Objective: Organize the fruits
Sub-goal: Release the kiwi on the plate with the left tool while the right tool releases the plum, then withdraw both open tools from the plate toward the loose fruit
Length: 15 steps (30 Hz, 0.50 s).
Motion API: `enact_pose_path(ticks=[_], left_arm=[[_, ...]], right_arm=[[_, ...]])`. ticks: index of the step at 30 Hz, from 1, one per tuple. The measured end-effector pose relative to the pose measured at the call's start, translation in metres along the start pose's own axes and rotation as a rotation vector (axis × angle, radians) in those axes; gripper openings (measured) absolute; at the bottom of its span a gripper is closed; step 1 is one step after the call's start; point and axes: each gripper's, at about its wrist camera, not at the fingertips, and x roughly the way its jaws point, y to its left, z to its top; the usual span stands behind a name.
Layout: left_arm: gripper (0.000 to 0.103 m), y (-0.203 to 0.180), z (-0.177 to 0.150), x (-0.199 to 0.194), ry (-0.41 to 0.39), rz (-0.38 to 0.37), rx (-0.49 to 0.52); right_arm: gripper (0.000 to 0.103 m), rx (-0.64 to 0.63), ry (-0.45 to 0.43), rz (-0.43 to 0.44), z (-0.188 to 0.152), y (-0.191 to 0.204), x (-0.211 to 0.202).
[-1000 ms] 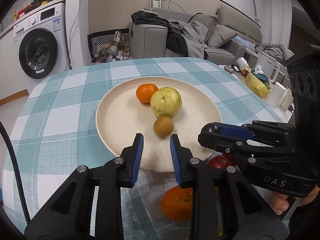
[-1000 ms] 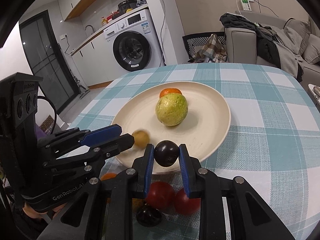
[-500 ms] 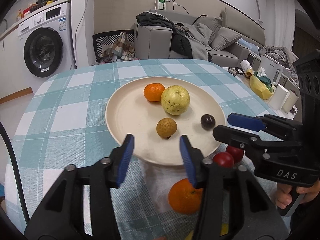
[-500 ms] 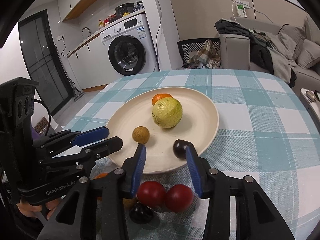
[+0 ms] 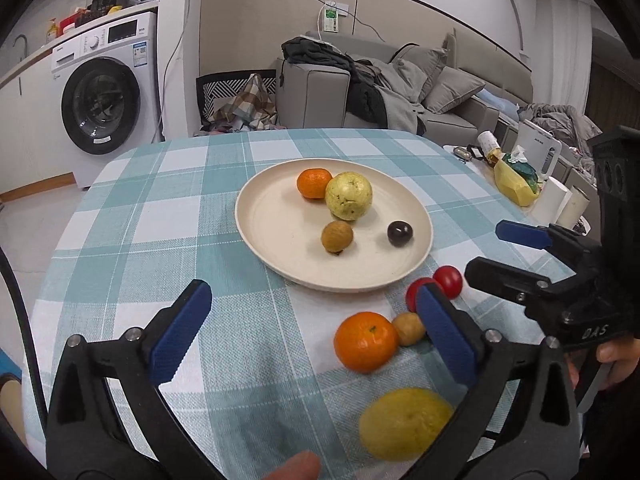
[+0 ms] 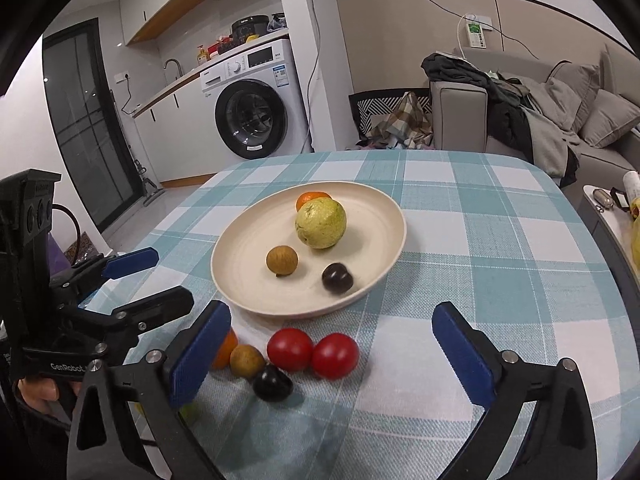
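Note:
A cream plate (image 5: 272, 236) (image 6: 380, 220) on the checked table holds an orange (image 5: 313, 183), a yellow-green guava (image 5: 349, 196) (image 6: 321, 223), a brown longan (image 5: 337, 237) (image 6: 282, 260) and a dark plum (image 5: 400, 233) (image 6: 337, 277). Near the plate's front edge lie two red tomatoes (image 6: 291, 349) (image 6: 335, 355), a longan (image 6: 247, 361), a dark plum (image 6: 272, 382), an orange (image 5: 365, 341) and a yellow fruit (image 5: 404, 423). My left gripper (image 5: 312, 332) is open and empty above the loose fruit. My right gripper (image 6: 332, 350) is open and empty over the tomatoes.
The round table has a teal checked cloth (image 5: 168, 216). A side table at the right carries a yellow bag (image 5: 516, 184) and white cups (image 5: 554, 200). A washing machine (image 6: 256, 100) and a sofa (image 6: 540, 120) stand behind.
My right gripper let go of the dark plum onto the plate. The longan now rests on the plate. Both grippers opened wide and pulled back from the plate.

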Motion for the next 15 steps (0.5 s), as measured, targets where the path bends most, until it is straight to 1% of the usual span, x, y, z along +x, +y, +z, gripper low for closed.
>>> enact_pose_path(ticks=[3, 8, 11, 15], left_arm=[[0.102, -0.008, -0.003, -0.005, 0.011, 0.001, 0.019], [0.102, -0.017, -0.008, -0.005, 0.031, -0.008, 0.034], [0.102, -0.018, -0.008, -0.003, 0.041, 0.001, 0.035], [0.102, -0.016, -0.009, 0.001, 0.056, -0.006, 0.024]], right_arm=[[0.103, -0.011, 0.014, -0.014, -0.005, 0.001, -0.003], [0.103, -0.023, 0.039, -0.008, -0.012, 0.002, -0.006], [0.103, -0.032, 0.062, -0.016, -0.015, 0.003, -0.005], [0.103, -0.03, 0.089, -0.014, -0.019, 0.002, -0.004]])
